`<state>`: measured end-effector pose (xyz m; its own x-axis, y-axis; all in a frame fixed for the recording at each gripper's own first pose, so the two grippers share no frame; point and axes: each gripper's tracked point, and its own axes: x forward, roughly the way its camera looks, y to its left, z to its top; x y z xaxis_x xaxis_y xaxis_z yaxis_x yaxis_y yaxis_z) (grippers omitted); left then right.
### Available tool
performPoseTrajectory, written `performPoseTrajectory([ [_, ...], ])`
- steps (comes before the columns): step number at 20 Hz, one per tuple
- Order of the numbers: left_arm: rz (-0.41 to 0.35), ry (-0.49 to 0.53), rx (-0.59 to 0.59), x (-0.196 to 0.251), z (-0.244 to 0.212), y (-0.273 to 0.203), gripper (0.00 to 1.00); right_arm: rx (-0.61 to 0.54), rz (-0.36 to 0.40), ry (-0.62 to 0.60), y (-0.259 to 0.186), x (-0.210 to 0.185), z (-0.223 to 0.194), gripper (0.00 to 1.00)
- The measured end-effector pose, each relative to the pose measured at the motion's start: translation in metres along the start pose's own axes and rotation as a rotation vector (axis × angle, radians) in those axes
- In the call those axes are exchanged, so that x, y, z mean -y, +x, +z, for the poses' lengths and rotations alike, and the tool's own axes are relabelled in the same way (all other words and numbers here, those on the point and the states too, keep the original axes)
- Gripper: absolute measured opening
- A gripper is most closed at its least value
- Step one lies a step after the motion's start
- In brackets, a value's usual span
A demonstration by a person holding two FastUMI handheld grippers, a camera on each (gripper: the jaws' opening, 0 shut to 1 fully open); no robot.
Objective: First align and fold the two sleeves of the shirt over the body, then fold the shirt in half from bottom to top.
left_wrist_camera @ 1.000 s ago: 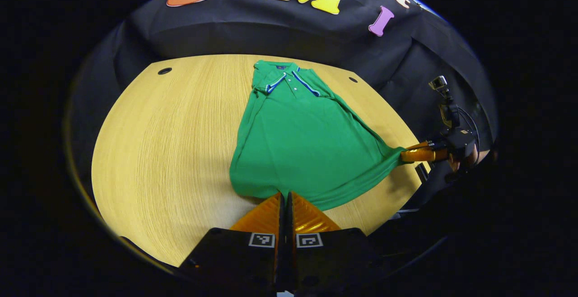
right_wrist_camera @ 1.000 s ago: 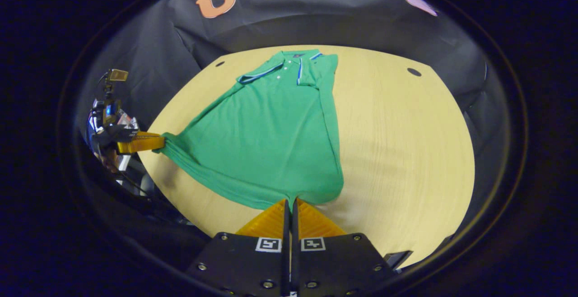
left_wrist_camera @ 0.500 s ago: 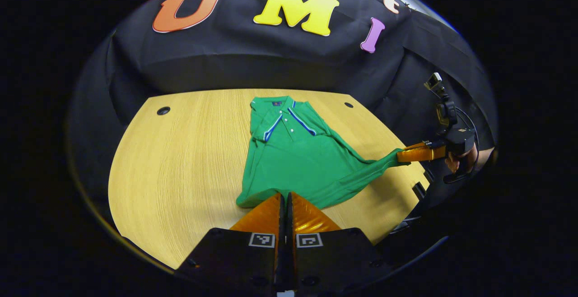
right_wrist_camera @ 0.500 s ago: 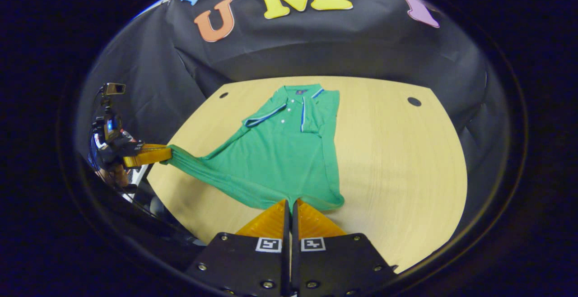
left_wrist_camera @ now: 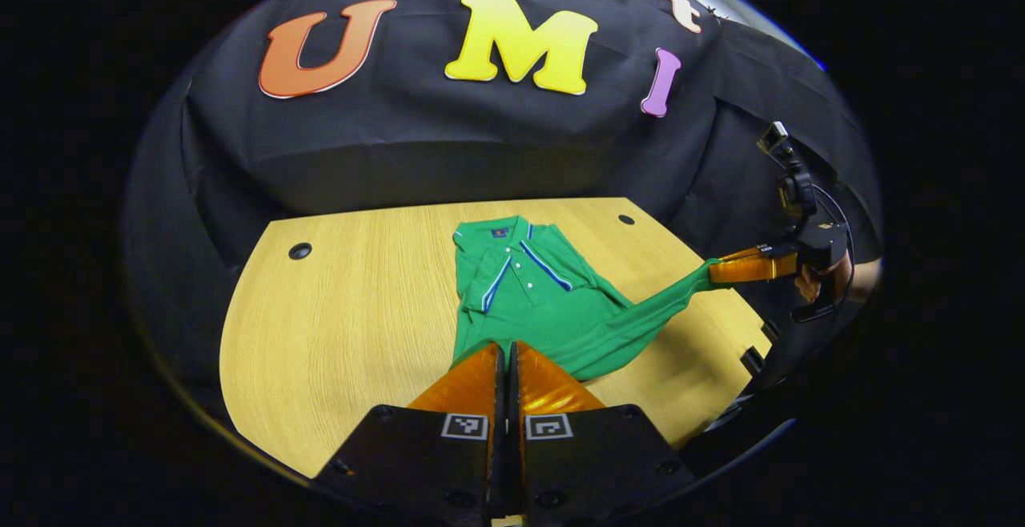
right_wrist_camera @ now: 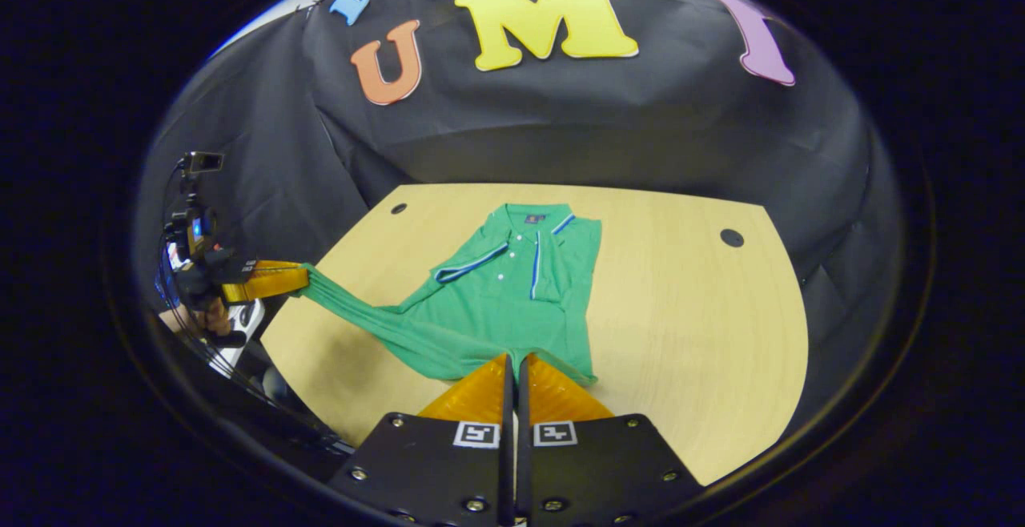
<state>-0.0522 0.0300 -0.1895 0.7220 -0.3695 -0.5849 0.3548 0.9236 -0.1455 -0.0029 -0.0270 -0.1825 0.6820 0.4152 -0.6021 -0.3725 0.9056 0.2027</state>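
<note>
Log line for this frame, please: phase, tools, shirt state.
phase: bottom-to-top fold | left tool: shut on hem | right tool: shut on hem | shirt: sleeves folded, hem lifted, collar on table

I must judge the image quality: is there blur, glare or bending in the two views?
Left gripper view: the shirt looks sharp, without glare; the table edge bends from the fisheye lens; a soft shadow lies under the lifted hem. Right gripper view: equally sharp; the table curves too.
</note>
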Motion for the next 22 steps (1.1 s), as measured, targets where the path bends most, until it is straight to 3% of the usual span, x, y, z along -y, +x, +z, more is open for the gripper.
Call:
performPoseTrajectory([
  [8, 0.056, 0.049, 0.109, -0.022, 0.060, 0.021, 0.03, 0.060, -0.029, -0.010, 0.010, 0.015, 0.053, 0.01],
  [18, 0.067, 0.127, 0.218, -0.034, 0.144, 0.058, 0.03, 0.173, -0.065, -0.056, 0.034, 0.034, 0.144, 0.01],
  [22, 0.078, 0.094, 0.254, -0.047, 0.173, 0.075, 0.03, 0.183, -0.068, -0.059, 0.052, 0.040, 0.168, 0.01],
])
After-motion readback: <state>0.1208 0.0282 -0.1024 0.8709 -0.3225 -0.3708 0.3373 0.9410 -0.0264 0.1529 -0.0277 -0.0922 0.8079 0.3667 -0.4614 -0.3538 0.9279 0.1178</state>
